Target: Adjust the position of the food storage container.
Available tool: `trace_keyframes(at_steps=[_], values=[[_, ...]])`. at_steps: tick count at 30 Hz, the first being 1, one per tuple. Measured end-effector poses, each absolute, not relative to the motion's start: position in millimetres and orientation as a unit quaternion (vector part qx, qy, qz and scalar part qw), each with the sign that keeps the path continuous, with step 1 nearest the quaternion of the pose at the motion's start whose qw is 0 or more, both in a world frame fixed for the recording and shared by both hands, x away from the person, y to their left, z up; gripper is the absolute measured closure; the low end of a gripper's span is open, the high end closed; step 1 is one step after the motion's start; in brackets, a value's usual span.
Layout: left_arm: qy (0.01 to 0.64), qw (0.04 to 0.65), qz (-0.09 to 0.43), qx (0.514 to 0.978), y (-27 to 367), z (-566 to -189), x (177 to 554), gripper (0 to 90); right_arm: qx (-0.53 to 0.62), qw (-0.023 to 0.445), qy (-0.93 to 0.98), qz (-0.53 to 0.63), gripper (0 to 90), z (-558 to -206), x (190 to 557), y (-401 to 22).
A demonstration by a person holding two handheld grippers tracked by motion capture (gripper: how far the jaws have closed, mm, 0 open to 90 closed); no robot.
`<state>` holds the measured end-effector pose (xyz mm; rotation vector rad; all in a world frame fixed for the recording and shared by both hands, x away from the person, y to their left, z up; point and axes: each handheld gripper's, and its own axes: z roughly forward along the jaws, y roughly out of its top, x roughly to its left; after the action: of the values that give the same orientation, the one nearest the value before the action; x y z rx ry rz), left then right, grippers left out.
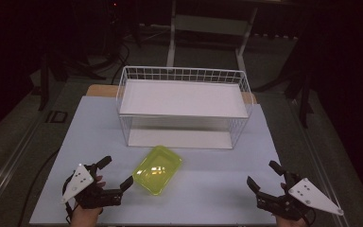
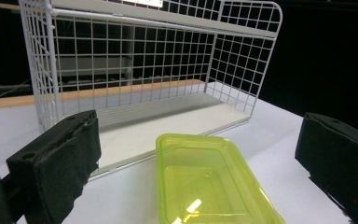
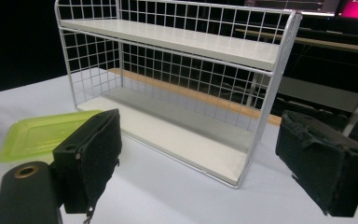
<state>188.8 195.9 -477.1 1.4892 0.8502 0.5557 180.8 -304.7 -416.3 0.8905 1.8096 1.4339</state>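
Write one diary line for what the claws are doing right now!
left claw: open, beside green tray, not touching | right claw: open, holding nothing | tray: on table, before white wire shelf

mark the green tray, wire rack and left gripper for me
green tray (image 1: 158, 169): high view, centre of its floor.
wire rack (image 1: 183, 98): high view, top shelf board.
left gripper (image 1: 118, 172): high view, midway between its open jaw tips.

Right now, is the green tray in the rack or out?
Out. The tray lies flat on the table, in front of the rack and apart from it; both shelves are bare.
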Motion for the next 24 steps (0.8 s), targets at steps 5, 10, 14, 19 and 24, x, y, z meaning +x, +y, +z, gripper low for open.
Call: trace_keyframes(at_steps=[5,10,14,19,24], values=[[0.368,0.628,0.23,0.646,191,-476,185,0.7,0.342,0.328,0.686,0.553,13.9,-413,183,-303],[0.362,0.621,0.213,0.661,183,-475,184,0.7,0.346,0.318,0.694,0.545,13.9,-412,185,-300],[0.355,0.615,0.175,0.682,178,-471,182,0.7,0.345,0.316,0.697,0.544,13.9,-410,186,-296],[0.354,0.596,0.162,0.702,182,-467,182,0.7,0.337,0.31,0.698,0.55,13.8,-406,188,-293],[0.343,0.568,0.137,0.736,186,-468,187,0.8,0.332,0.295,0.705,0.554,13.4,-404,190,-289]])
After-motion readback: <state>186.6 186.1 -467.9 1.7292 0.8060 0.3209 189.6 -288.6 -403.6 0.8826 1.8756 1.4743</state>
